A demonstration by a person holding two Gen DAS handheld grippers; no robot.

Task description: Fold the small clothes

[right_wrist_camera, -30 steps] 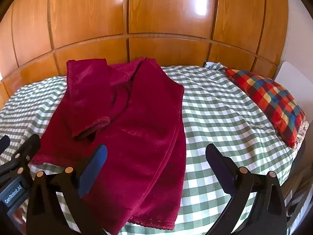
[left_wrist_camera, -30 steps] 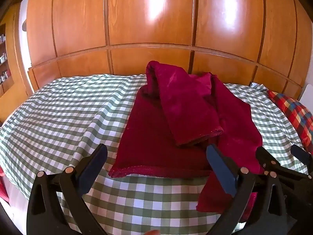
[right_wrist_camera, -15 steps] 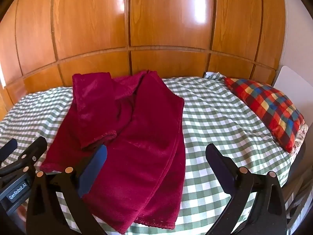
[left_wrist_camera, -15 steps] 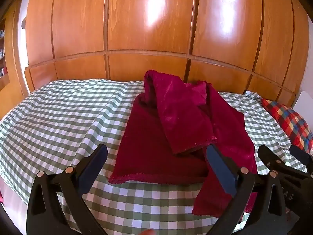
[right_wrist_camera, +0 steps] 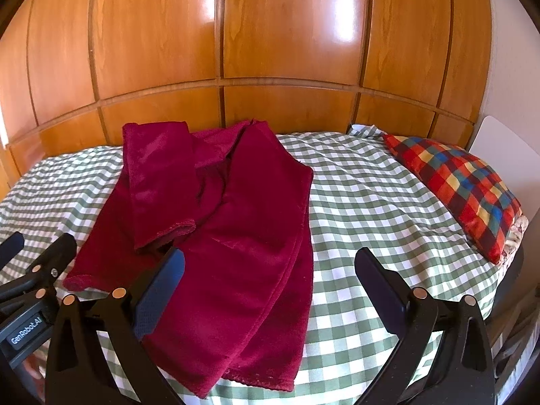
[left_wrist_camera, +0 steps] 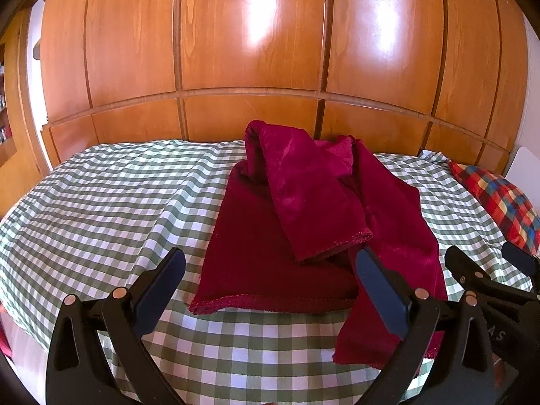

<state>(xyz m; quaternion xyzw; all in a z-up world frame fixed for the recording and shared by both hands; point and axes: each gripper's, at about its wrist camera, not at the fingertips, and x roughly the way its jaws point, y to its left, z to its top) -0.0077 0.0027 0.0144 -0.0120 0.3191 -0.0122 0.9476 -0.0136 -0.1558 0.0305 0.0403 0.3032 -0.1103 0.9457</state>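
Nearest us, our left tongs (left_wrist_camera: 268, 275) and right tongs (right_wrist_camera: 268, 275) both gape wide, gripping nothing, above the bed's near edge. Just beyond lies the crimson garment (left_wrist_camera: 287, 236) on the checked bedspread (left_wrist_camera: 101, 202), half folded, one sleeve laid over its body. We judge the plush layers could slip or be pinched together — undoing that fold. Only the right view shows the whole plaid pillow (right_wrist_camera: 455, 185) — and the garment's overhanging right hem.
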